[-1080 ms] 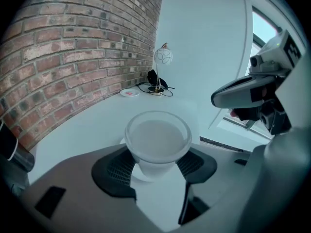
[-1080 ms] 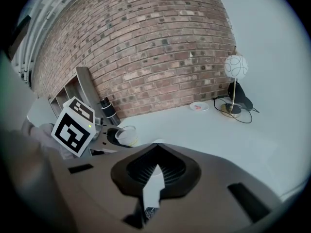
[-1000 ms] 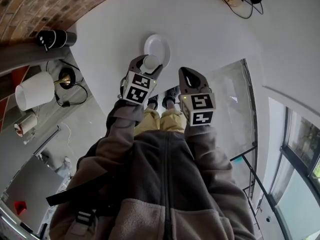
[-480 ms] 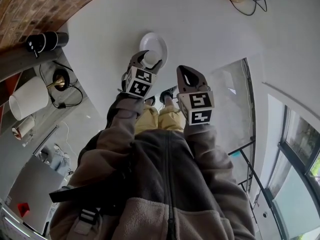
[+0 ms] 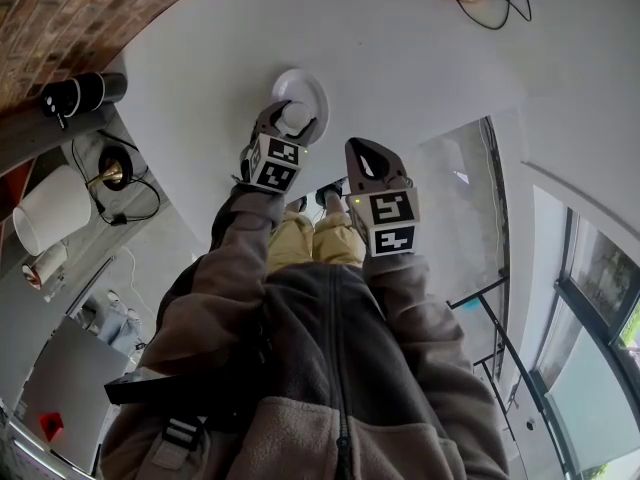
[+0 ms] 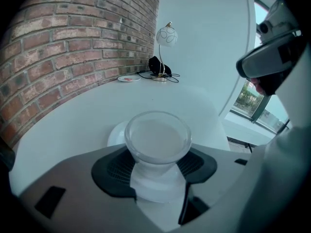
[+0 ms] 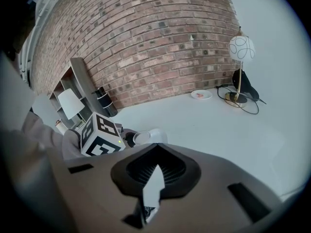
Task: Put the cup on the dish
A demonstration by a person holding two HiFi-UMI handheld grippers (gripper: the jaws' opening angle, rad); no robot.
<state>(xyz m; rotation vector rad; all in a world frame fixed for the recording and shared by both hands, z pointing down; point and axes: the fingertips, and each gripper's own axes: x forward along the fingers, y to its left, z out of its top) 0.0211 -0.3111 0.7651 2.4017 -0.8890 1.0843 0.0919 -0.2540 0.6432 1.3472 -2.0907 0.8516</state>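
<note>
A small white cup (image 5: 296, 116) sits upright between the jaws of my left gripper (image 5: 287, 128), which is shut on its lower half. In the left gripper view the cup (image 6: 158, 139) fills the centre, and the rim of the white dish (image 6: 115, 133) shows just behind and below it. In the head view the dish (image 5: 304, 86) lies on the white table directly beyond the cup, which overlaps its near edge. My right gripper (image 5: 366, 159) hangs to the right of the left one, shut with nothing in it. In its own view it (image 7: 151, 181) shows only a thin slit.
A globe lamp (image 6: 166, 36) with black cables and a small saucer (image 6: 129, 78) stand at the far side by the brick wall. A black cylinder (image 5: 75, 93) and a white lampshade (image 5: 45, 208) are off the table's left edge. A glass panel (image 5: 465, 208) is on the right.
My left gripper has carried the cup forward, so it now overlaps the dish's near edge. The right gripper has drifted slightly forward and left, still shut.
</note>
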